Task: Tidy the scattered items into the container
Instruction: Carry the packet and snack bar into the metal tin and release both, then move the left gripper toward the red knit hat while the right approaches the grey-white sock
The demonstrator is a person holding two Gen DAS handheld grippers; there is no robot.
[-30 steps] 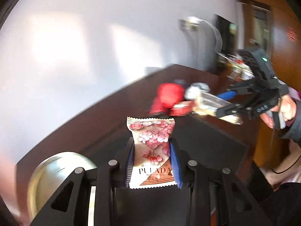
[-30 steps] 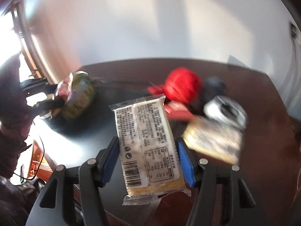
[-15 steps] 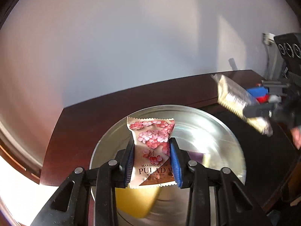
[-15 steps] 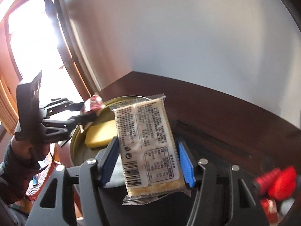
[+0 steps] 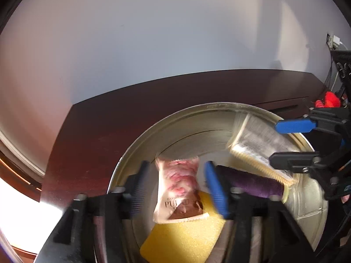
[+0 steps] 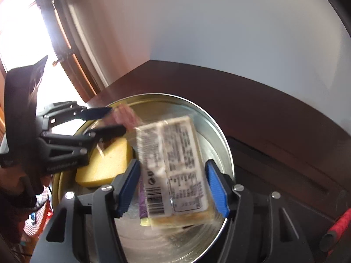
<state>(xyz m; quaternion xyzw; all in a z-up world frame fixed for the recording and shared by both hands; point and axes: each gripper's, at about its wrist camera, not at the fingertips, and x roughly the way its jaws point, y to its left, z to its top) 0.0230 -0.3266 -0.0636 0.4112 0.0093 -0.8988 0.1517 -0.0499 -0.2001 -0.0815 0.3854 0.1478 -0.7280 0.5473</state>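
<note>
Half a second ago both sets of jaws clamped their packets; now the left gripper (image 5: 175,188) stands wide, the pink marshmallow packet (image 5: 178,189) loose between its pads above the yellow sponge (image 5: 184,239). The right gripper (image 6: 173,188) has also spread, freeing the wafer packet (image 6: 173,166). Both packets hang inside the tin (image 6: 219,131) rim, near the purple spool (image 5: 252,184), on the table (image 5: 98,131).

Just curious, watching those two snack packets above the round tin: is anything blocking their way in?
Nothing visible blocks them. The tin is open, with no lid. Both grippers are open and the pink packet and the wafer pack are over it. They will just land on the yellow sponge and purple spool already inside.
</note>
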